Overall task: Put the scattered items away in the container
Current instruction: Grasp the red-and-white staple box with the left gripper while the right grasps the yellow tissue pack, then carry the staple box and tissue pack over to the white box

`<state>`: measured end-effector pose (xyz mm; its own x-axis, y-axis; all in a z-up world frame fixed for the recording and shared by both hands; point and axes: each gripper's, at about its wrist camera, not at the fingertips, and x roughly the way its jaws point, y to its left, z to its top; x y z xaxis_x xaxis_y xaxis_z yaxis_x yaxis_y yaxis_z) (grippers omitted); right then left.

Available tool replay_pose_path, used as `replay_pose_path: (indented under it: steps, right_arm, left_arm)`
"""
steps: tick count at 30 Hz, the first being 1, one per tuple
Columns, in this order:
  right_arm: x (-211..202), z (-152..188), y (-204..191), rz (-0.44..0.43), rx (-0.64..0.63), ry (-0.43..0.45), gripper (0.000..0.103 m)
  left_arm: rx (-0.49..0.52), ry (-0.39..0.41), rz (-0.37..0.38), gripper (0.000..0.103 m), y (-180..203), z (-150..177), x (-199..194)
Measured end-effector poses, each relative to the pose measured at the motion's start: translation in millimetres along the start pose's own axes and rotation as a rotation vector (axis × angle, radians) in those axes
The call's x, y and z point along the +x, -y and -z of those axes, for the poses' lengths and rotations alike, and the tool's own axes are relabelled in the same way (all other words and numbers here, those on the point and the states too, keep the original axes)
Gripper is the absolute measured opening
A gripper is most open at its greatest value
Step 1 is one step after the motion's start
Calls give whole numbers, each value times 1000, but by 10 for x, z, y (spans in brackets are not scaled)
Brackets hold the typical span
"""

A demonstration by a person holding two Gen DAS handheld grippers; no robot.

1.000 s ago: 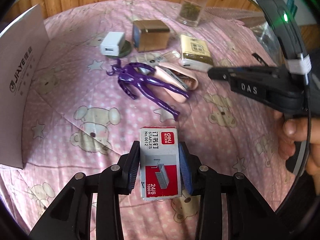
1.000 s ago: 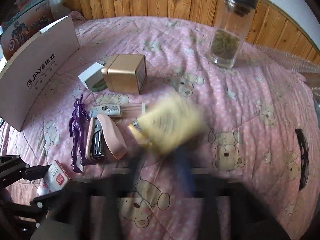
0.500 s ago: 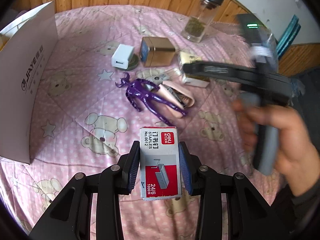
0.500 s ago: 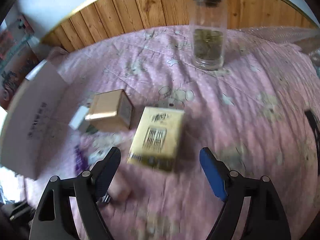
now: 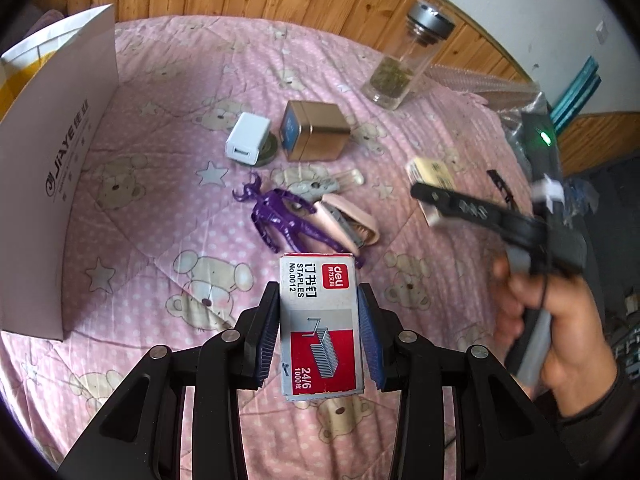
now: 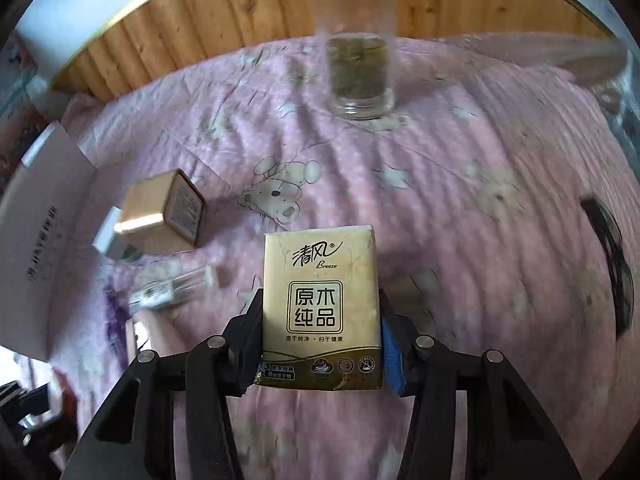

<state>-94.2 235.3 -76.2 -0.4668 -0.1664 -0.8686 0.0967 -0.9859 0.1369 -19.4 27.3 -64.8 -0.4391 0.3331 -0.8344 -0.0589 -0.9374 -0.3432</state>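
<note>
Left wrist view
- Left gripper (image 5: pixel 319 334): closed on the staples box (image 5: pixel 320 326), one blue pad on each long side; the box sits square, printed face up, clear of the quilt.
- Container: white box (image 5: pixel 60 168) at the left edge, its tall wall facing the clutter. The opening is not visible from here.
- Loose items, mid-quilt: purple figurine (image 5: pixel 286 222) touching the pink stapler (image 5: pixel 352 224); white charger (image 5: pixel 248 140) resting against a dark disc; gold tin (image 5: pixel 316 130) just right of it.
- Far: glass bottle (image 5: pixel 408 60), upright, by the wooden wall.
- Right side: right gripper (image 5: pixel 424 196), blurred, in a person's hand (image 5: pixel 560 336).

Right wrist view
- Right gripper (image 6: pixel 322 332): jaws have just been closing, and they now clamp the tissue pack (image 6: pixel 322 312) across its width. The pack sits upright and centred between the pads.
- Background: blurred. Gold tin to the left, container further left, bottle far centre.

Step in hand (judgement)
- Both claws loaded; next comes the carry left to the container.
- Do it well: lift above the wall rim before crossing, and send one hand in at a time.
- Keep the grips steady, as the soft pack could squeeze loose.
- Let go only once over the opening.
</note>
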Motion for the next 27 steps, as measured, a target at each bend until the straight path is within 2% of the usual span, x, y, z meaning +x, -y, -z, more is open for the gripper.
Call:
replay_pose_path:
  steps: [8, 16, 27]
  right_arm:
    - [-344, 350, -57, -55, 55, 14, 51]
    - [-658, 667, -405, -81, -12, 47, 51]
    - [-988, 960, -784, -131, -56, 71, 51]
  left_arm:
    - [-9, 37, -1, 39, -38, -7, -200]
    - [-16, 92, -35, 39, -119, 25, -454]
    - [-23, 130, -24, 39, -180, 110, -705]
